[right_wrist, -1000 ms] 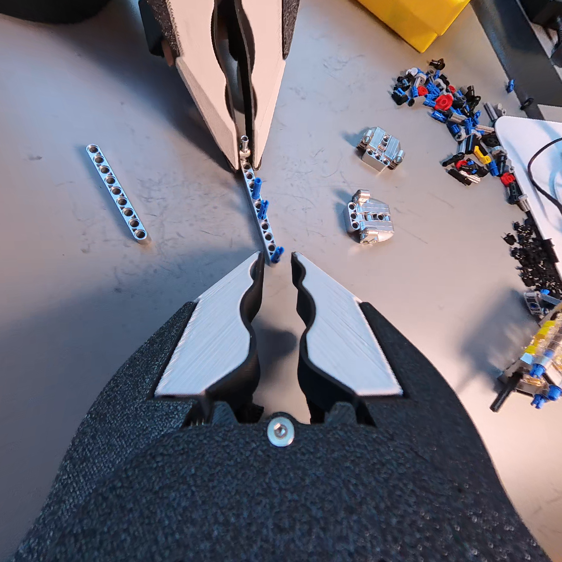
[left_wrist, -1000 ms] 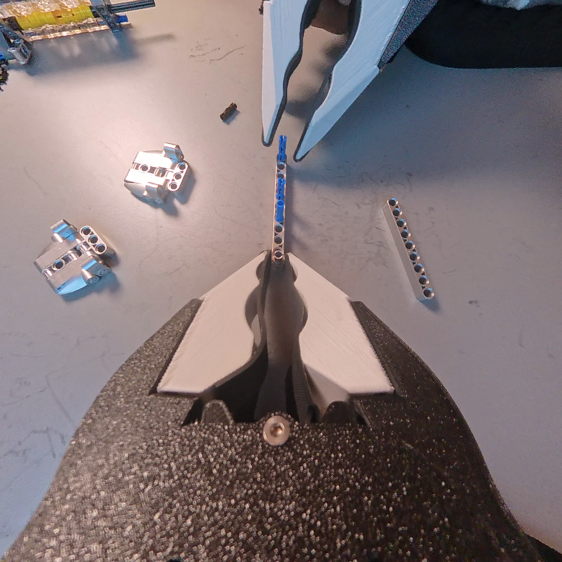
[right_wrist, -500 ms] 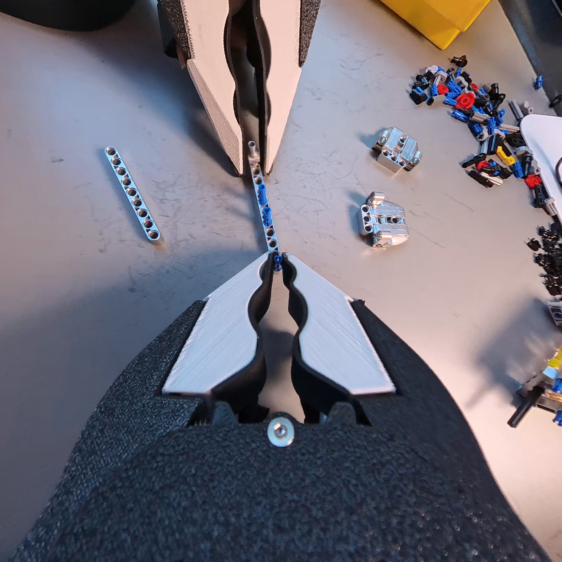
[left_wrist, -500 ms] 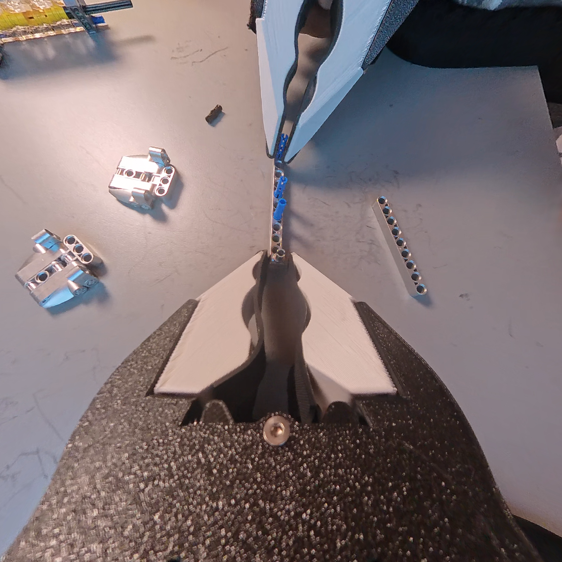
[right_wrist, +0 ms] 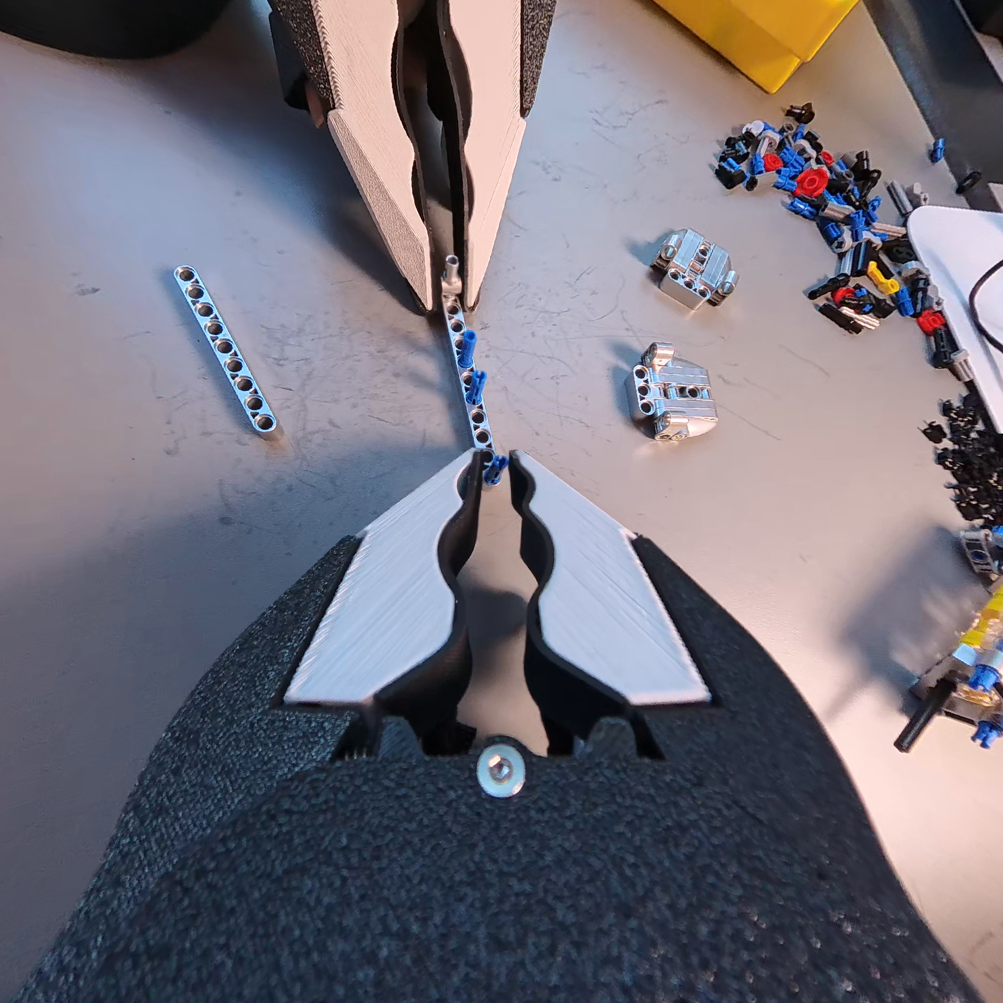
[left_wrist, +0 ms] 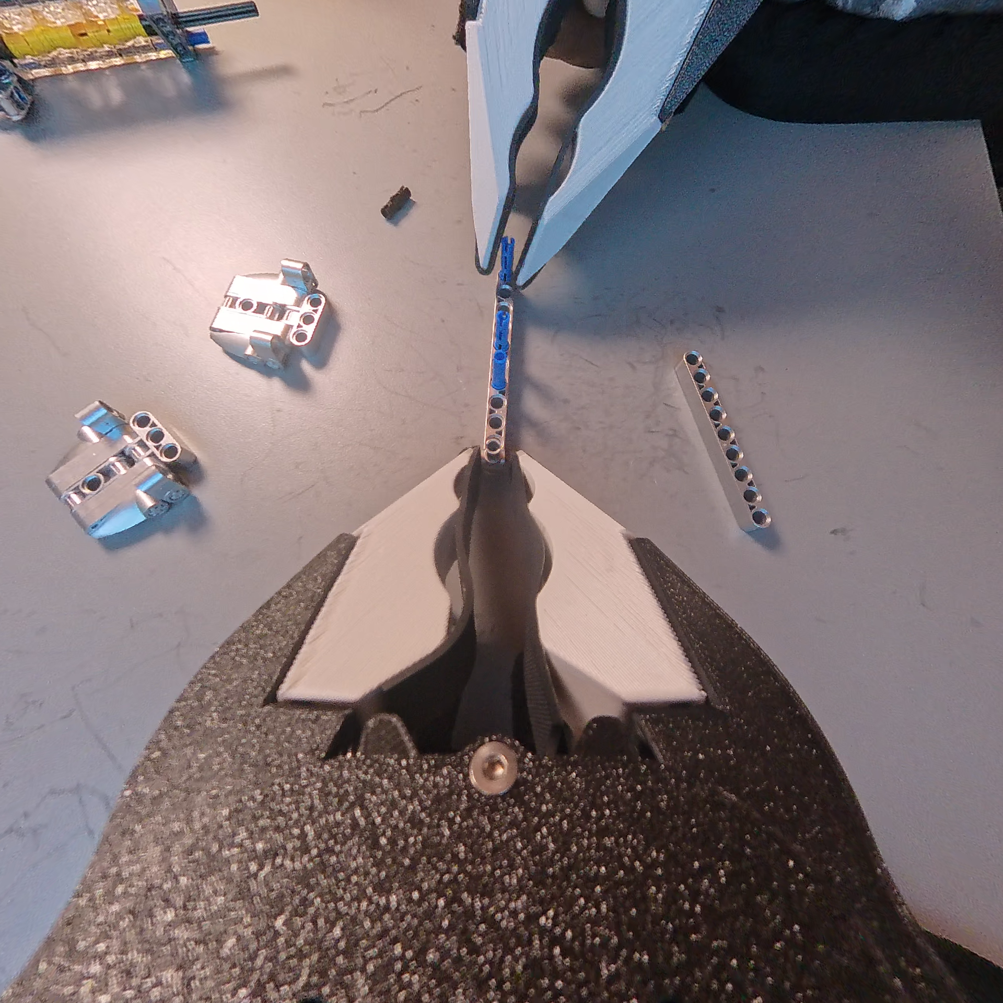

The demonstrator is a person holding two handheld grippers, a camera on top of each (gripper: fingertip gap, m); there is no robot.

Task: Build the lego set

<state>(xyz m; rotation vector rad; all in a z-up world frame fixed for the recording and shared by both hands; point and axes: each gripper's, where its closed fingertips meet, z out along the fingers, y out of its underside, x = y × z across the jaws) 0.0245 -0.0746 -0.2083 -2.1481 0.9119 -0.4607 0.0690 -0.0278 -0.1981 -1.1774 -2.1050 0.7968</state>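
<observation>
Silver perforated beam [left_wrist: 500, 374] is clamped by its near end in the left gripper [left_wrist: 495, 461], jaws squeezed tight on it, sticking straight out above the grey table [left_wrist: 163, 163]. Blue pins [left_wrist: 502, 347] sit in its holes. From this side the right gripper [left_wrist: 505, 271] has its tips around the far-end pin, a sliver of gap showing. A spare beam [left_wrist: 724, 442] lies to the right, two silver engine-style blocks [left_wrist: 268, 317] to the left.

Right wrist view: the right gripper [right_wrist: 496, 467] is parted a bit, straddling the end blue pin [right_wrist: 494, 468], not visibly pinching it. A pile of small parts [right_wrist: 825, 217] sits off right.

Risk, I reckon: any sideways push could pivot the beam in that one-end grip, or pop the pin loose.
</observation>
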